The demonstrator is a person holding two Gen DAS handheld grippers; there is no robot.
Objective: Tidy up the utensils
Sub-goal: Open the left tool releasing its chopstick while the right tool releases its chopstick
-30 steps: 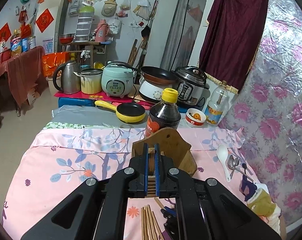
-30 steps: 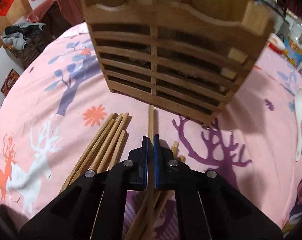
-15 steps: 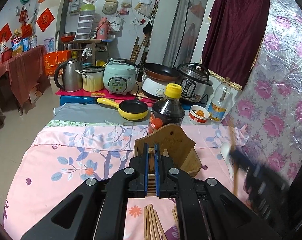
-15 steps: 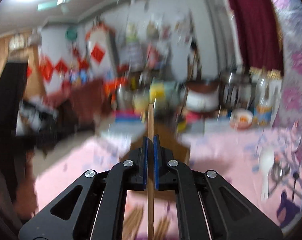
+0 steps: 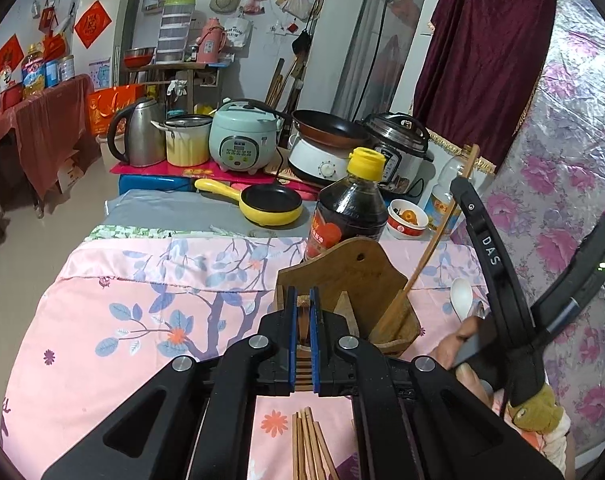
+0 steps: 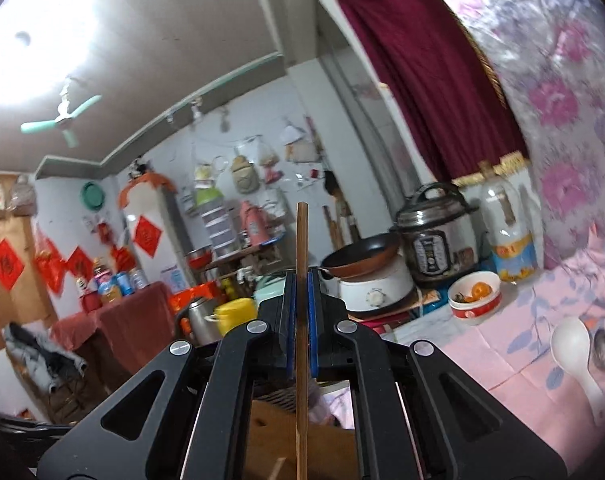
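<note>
**While one chopstick goes into the holder, the rest lie on the cloth**

Left wrist view first. The left gripper (image 5: pixel 302 312) has its blue-padded jaws pressed in on the front edge of the wooden utensil holder (image 5: pixel 344 280), so it's pinching the rack's thin front wall. That holder sits on the pink floral tablecloth (image 5: pixel 142 320), right in front of a dark sauce bottle (image 5: pixel 348 208) with a yellow cap. Over on the right side, the right gripper (image 5: pixel 460 184) comes in at a slant, held by the person's hand (image 5: pixel 462 344). It's clamped on a single chopstick (image 5: pixel 426 248), which leans diagonally with its lower end down inside the holder's right compartment. A loose bunch of chopsticks (image 5: pixel 308 444) lies flat on the cloth just below the left gripper, near the bottom of the frame. A white spoon (image 5: pixel 461 296) rests on the cloth to the right of the holder. Further back there's a yellow pan (image 5: pixel 270 204), a mint rice cooker (image 5: pixel 242 136) and a kettle (image 5: pixel 136 132).

Right wrist view now. It's a bit blurry and tilted up toward the room. The right gripper (image 6: pixel 301 292) has its jaws squeezed shut on the chopstick (image 6: pixel 302 320), which runs straight up and down through the middle of the frame, sticking out well past the fingertips. The holder (image 6: pixel 270 432) shows only as a brown wooden patch under the gripper. The white spoon (image 6: pixel 574 348) and a metal spoon (image 6: pixel 604 346) lie on the cloth at far right, with a small bowl (image 6: pixel 476 300) of orange fruit behind them.
</note>
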